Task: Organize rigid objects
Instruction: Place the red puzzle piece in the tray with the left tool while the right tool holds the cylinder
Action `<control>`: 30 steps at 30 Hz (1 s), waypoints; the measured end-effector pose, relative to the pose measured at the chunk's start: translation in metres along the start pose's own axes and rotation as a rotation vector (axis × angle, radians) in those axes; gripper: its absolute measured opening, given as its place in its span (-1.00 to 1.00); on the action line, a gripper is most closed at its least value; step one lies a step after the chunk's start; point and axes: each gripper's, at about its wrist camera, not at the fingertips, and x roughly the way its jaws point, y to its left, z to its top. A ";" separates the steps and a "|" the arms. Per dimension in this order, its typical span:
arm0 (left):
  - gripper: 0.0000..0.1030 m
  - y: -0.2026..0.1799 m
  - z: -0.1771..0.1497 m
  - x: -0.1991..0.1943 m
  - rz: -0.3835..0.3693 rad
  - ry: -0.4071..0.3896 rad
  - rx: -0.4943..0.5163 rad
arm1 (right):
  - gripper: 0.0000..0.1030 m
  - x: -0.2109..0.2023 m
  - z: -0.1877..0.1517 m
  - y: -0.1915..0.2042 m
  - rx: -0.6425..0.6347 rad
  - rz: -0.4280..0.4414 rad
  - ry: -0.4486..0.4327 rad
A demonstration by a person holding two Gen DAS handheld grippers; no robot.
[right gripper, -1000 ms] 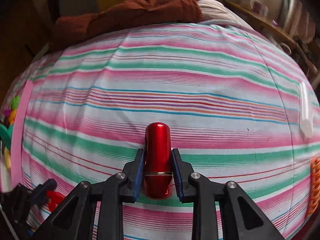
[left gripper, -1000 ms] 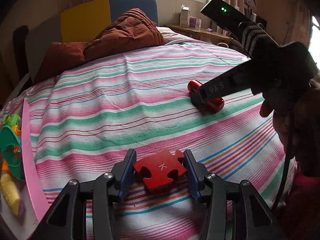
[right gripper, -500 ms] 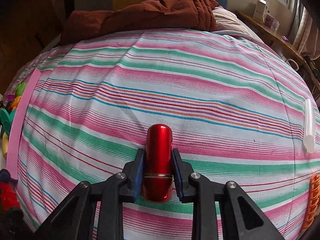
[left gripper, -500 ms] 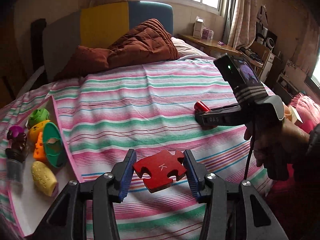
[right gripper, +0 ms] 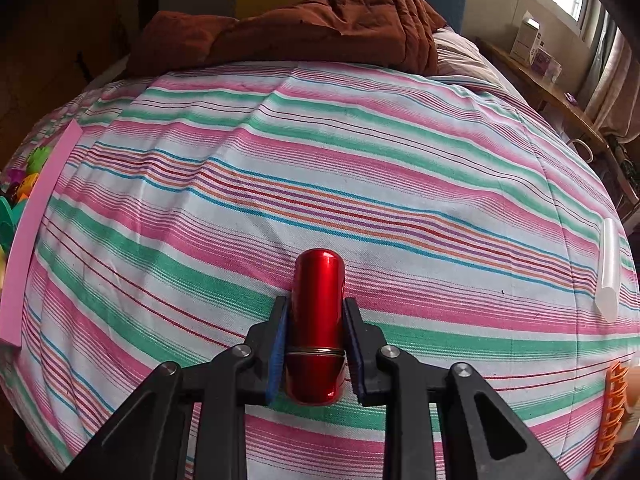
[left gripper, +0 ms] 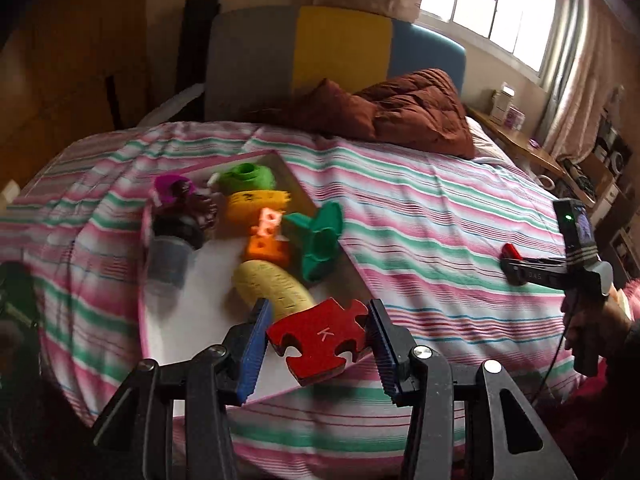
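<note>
- A bed [left gripper: 420, 216] with a pink, green and white striped sheet carried everything; a rumpled brown quilt [left gripper: 416, 112] lay near its headboard.
- A shallow white tray [left gripper: 192, 320] with a pink rim sat on the sheet, crowded with plastic toys: a yellow ridged piece [left gripper: 272, 286], a green piece [left gripper: 320, 240], an orange block [left gripper: 266, 248] and others, blurred.
- The left hand-held gripper [left gripper: 318, 334] clamped a flat red puzzle piece [left gripper: 320, 336] marked K, held above the tray's near edge.
- The right hand-held gripper [right gripper: 314, 344] was clenched on a glossy red metal cylinder [right gripper: 318, 320] with a rounded tip, low over the sheet.
- A clear tube [right gripper: 610, 264] and an orange ribbed object [right gripper: 612, 412] lay at the bed's right edge, well apart from the tray.
</note>
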 end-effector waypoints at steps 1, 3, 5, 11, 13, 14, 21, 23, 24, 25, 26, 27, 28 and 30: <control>-0.06 0.015 -0.001 0.000 0.026 0.004 -0.032 | -0.50 0.000 0.000 0.000 -0.001 -0.001 0.000; -0.06 0.041 -0.004 0.005 0.066 0.025 -0.083 | -0.50 0.000 0.000 0.000 -0.002 -0.003 0.000; -0.06 0.059 -0.007 0.009 0.086 0.042 -0.126 | -0.50 0.000 0.000 0.000 -0.003 -0.004 0.001; -0.05 0.077 0.000 0.030 0.110 0.074 -0.153 | -0.50 0.000 0.000 0.000 -0.002 -0.004 0.000; -0.05 0.076 0.002 0.038 0.133 0.082 -0.143 | -0.50 0.000 -0.001 0.000 0.000 -0.002 0.000; -0.05 0.077 0.002 0.043 0.141 0.094 -0.145 | -0.50 0.000 -0.001 0.000 -0.001 -0.002 0.001; 0.02 0.072 -0.002 0.049 0.177 0.089 -0.114 | -0.50 0.000 -0.001 0.000 0.000 -0.002 0.000; 0.06 0.069 -0.003 0.048 0.187 0.085 -0.091 | -0.50 0.000 -0.001 0.000 0.001 -0.002 0.000; 0.06 0.068 -0.003 0.047 0.195 0.079 -0.089 | -0.50 0.000 -0.001 0.000 0.001 -0.002 0.001; 0.06 0.068 -0.002 0.046 0.196 0.074 -0.088 | -0.50 0.000 -0.001 0.000 0.000 -0.002 0.000; 0.07 0.067 -0.002 0.043 0.196 0.065 -0.085 | -0.50 0.000 -0.001 0.000 -0.001 -0.004 0.000; 0.08 0.065 -0.001 0.041 0.199 0.056 -0.084 | -0.50 0.001 -0.001 0.001 -0.004 -0.007 -0.001; 0.13 0.064 -0.001 0.038 0.203 0.049 -0.084 | -0.50 0.001 -0.001 0.002 -0.007 -0.010 -0.002; 0.20 0.060 0.001 0.031 0.201 0.029 -0.079 | -0.50 0.001 -0.001 0.002 -0.006 -0.011 -0.004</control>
